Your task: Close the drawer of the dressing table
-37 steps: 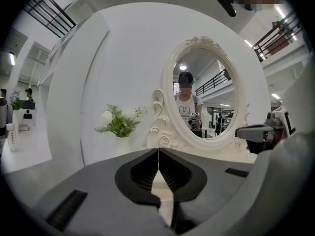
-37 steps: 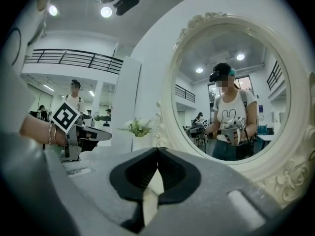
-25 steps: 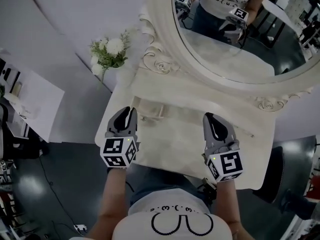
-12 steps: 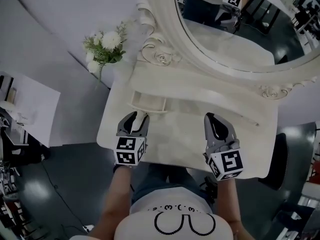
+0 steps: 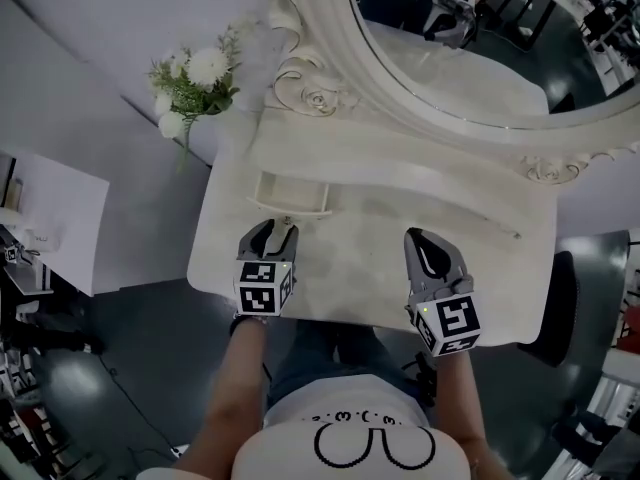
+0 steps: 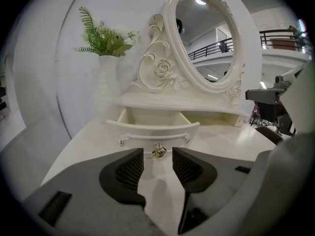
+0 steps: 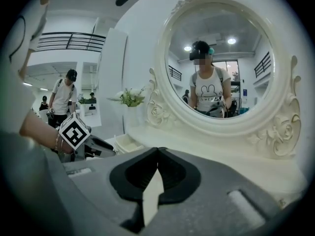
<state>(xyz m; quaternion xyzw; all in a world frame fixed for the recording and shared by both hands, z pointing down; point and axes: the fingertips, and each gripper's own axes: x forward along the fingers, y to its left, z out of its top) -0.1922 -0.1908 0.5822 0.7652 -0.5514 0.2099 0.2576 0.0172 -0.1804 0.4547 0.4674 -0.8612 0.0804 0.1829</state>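
**Left gripper lining up on the open drawer**

The drawer [image 6: 155, 128] is standing pulled out from the low shelf under the mirror [image 5: 480, 48]. In the head view it is lying left of centre; in the left gripper view it is filling the middle of the frame. Its cavity is showing empty.

The left gripper [image 5: 279, 230] is pointing straight at the drawer's front, probably so that a push along its own line will send the drawer in squarely. Its jaws have just been opening and are now standing spread. They are pinching nothing. The knob [image 6: 158, 150] is sitting just ahead of the gap between the tips, and whether the tips are touching the front cannot be told.

The right gripper [image 5: 420, 240] is hovering over the bare table [image 5: 380, 268] at centre right, well apart from the drawer. Its jaws are pressed together on nothing, which suggests it is simply keeping out of the way.

The table and drawer are looking like smooth cream-painted wood with a soft sheen. The drawer front is bowing outward in a gentle curve, with a thin raised moulding across it. The knob is small, bright and brassy, and should be giving little for a pad to catch on. The jaw pads are dark with a ribbed face.

The oval mirror frame is carrying a carved rose [image 5: 315, 96] and scrolls. White flowers [image 5: 195, 78] in a pale vase [image 6: 106, 87] are standing at upper left, beside the table and clear of the push.
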